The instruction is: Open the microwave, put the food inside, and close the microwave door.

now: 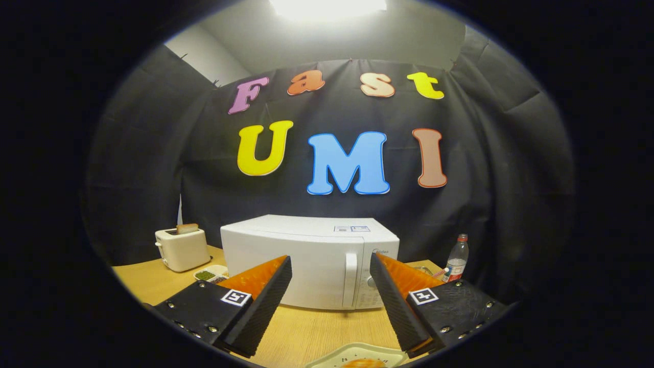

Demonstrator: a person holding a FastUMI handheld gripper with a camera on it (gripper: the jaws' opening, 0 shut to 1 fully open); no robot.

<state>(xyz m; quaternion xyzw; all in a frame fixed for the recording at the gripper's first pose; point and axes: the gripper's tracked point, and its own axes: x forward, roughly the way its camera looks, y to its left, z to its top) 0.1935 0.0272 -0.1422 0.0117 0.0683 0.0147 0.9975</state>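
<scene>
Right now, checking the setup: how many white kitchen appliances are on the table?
2: the microwave beyond the open jaws, door shut, and the toaster to its left.

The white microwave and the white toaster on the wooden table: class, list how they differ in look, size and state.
The white box-shaped microwave is clearly larger than the small white toaster. The microwave stands with its door shut, a vertical handle on its front; the toaster has bread sticking out of its top. The microwave sits just beyond the open gripper, the toaster off to its left. Both are white and rest on the wooden table.

Bright ceiling light [327,7] glares overhead, booth dim below, fisheye bending the edges, focus sharp.
</scene>
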